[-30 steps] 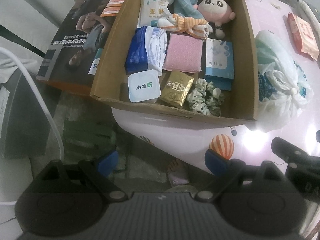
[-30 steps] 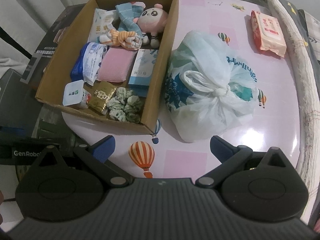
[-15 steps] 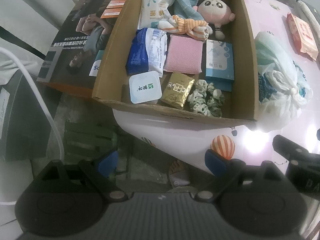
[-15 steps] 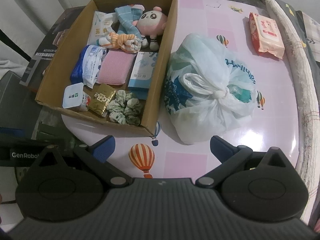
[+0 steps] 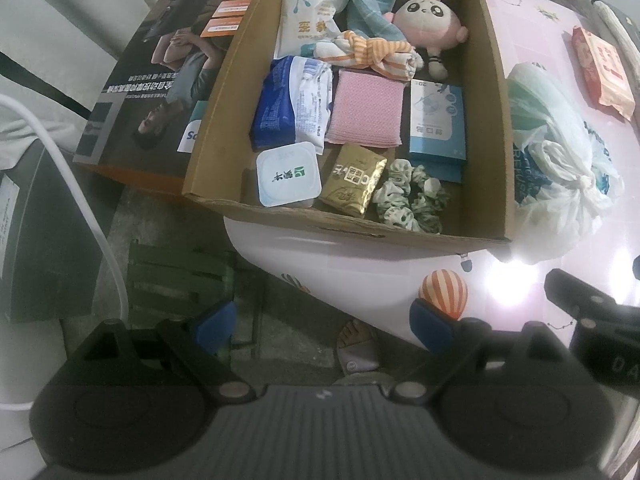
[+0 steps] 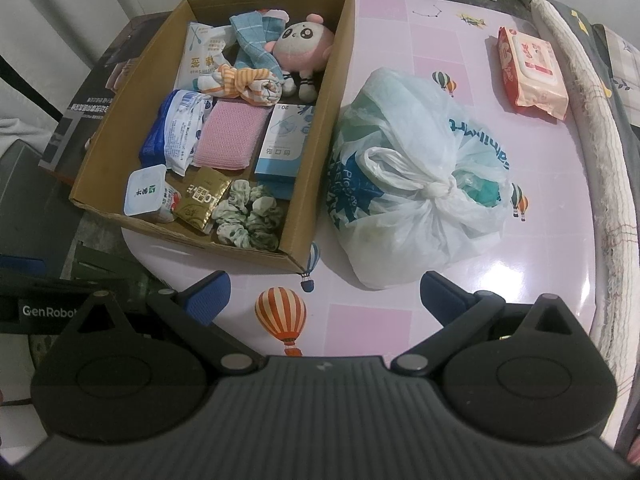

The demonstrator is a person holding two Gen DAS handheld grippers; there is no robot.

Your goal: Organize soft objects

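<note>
A cardboard box (image 5: pixel 498 128) (image 6: pixel 320 128) on the pink table holds a pink panda plush (image 5: pixel 430 26) (image 6: pixel 302 46), a striped cloth (image 5: pixel 372 52), a teal towel (image 6: pixel 250 40), a pink sponge cloth (image 5: pixel 366 108) (image 6: pixel 232 136), green scrunchies (image 5: pixel 410 200) (image 6: pixel 248 220), packets and a yogurt cup (image 5: pixel 288 174). A knotted white plastic bag (image 6: pixel 416 184) (image 5: pixel 560 160) lies right of the box. My left gripper (image 5: pixel 322 324) is open and empty, off the table's near edge. My right gripper (image 6: pixel 324 296) is open and empty above the table, before the box and bag.
A red wet-wipes pack (image 6: pixel 532 72) lies at the far right of the table. A rolled cloth (image 6: pixel 592 160) runs along the right edge. A dark printed carton (image 5: pixel 160 80) stands left of the box. A green stool (image 5: pixel 180 276) and floor lie below.
Both grippers have drawn back slightly and risen, so the box and bag sit a little farther in view. Nothing was grasped or moved.
</note>
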